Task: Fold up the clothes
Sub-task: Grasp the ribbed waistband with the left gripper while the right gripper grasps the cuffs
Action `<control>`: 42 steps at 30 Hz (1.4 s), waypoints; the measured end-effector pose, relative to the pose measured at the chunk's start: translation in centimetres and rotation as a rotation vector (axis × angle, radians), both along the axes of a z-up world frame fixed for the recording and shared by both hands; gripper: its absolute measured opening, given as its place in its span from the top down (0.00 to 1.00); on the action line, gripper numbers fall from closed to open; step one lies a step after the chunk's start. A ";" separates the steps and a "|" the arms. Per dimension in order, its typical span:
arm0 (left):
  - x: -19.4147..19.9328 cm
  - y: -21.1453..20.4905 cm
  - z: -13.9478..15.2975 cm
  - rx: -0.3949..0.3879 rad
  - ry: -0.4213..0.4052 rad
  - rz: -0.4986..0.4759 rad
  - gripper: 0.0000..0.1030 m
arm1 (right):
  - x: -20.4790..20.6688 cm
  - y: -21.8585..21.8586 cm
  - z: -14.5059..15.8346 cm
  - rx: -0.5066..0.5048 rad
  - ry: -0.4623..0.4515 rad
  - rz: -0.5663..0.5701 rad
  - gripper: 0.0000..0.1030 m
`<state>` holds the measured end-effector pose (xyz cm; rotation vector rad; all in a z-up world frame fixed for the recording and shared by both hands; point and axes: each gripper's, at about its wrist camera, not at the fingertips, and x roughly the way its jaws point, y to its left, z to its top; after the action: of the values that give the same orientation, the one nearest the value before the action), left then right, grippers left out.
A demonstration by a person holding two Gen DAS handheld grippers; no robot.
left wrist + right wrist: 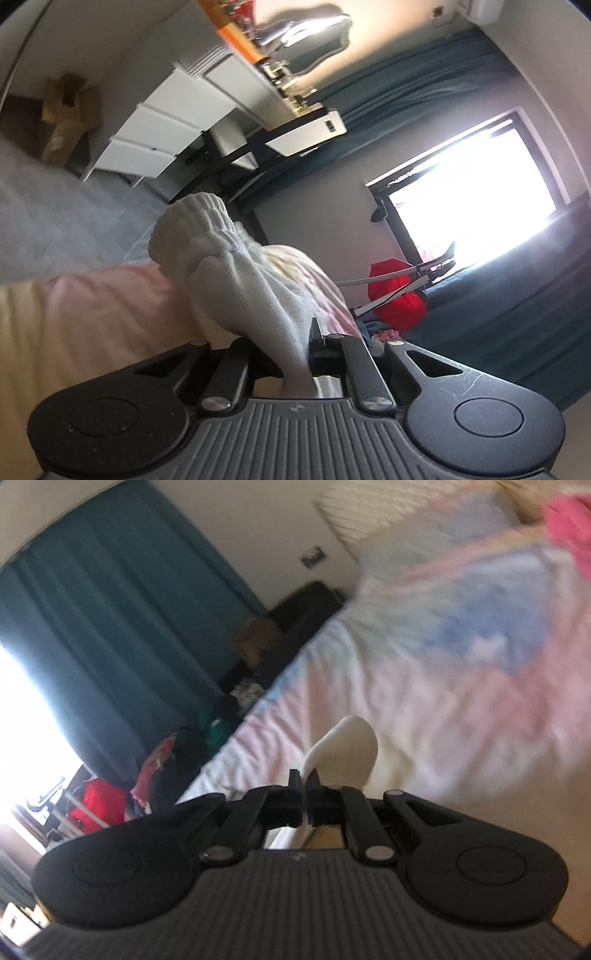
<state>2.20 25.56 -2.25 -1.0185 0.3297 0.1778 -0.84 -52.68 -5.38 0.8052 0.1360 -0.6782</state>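
Observation:
My left gripper [295,347] is shut on a white ribbed sock [229,266]; its cuff end sticks up and forward above a pastel pink and cream bedspread [96,317]. My right gripper [303,794] is shut on the smooth end of a white sock [345,753], held above the same pastel bedspread [461,709]. I cannot tell whether both grippers hold one sock or two. The right wrist view is blurred.
A white drawer unit [162,133], a cardboard box [66,114] and a grey floor lie beyond the bed. Teal curtains [110,609] frame a bright window [476,199]. A red bag [397,291] and a clothes heap [170,753] sit beside the bed. A pink item [569,528] lies on the bed.

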 end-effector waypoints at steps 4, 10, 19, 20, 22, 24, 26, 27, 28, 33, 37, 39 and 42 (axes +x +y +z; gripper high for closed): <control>5.3 0.2 1.6 0.014 0.009 -0.010 0.91 | 7.1 -0.8 2.9 -0.048 0.031 0.027 0.95; 17.5 -0.7 1.7 0.132 0.055 -0.029 0.90 | 20.5 -0.7 2.8 -0.151 0.119 0.030 0.95; 34.6 -0.9 -3.6 0.170 0.186 -0.075 0.90 | 37.0 -1.4 -4.8 -0.212 0.300 0.017 0.95; 35.7 -1.1 -4.0 0.182 0.203 -0.086 0.90 | 38.0 -1.6 -5.4 -0.207 0.323 0.022 0.95; 37.8 -1.2 -4.5 0.198 0.244 -0.114 0.89 | 39.4 -1.7 -6.1 -0.194 0.367 0.017 0.94; 37.0 -1.1 -4.6 0.203 0.240 -0.118 0.88 | 40.1 -1.9 -6.7 -0.172 0.398 0.014 0.94; 36.2 -1.0 -4.7 0.208 0.235 -0.121 0.85 | 40.2 -2.0 -7.1 -0.169 0.418 0.014 0.92; 35.8 -0.9 -4.8 0.210 0.233 -0.122 0.84 | 40.2 -2.1 -7.2 -0.168 0.428 0.015 0.91; 35.4 -0.9 -4.8 0.213 0.231 -0.124 0.84 | 39.9 -2.1 -7.3 -0.161 0.422 0.024 0.90; 33.3 -0.7 -5.0 0.225 0.219 -0.131 0.48 | 37.1 -2.6 -6.9 -0.103 0.323 0.107 0.52; 31.7 -0.5 -5.2 0.235 0.210 -0.137 0.44 | 31.5 -1.8 -6.2 -0.051 0.206 0.122 0.38; 29.8 -0.8 -5.1 0.226 0.196 -0.137 0.40 | 28.2 -1.4 -6.1 0.001 0.148 0.121 0.37; 25.3 -1.6 -4.8 0.190 0.183 -0.125 0.35 | 23.1 -0.7 -6.5 0.115 0.058 0.104 0.35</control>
<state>27.53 23.96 -7.08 -0.7928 0.5316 0.1865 22.27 -53.41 -11.93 0.8823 0.2695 -0.5997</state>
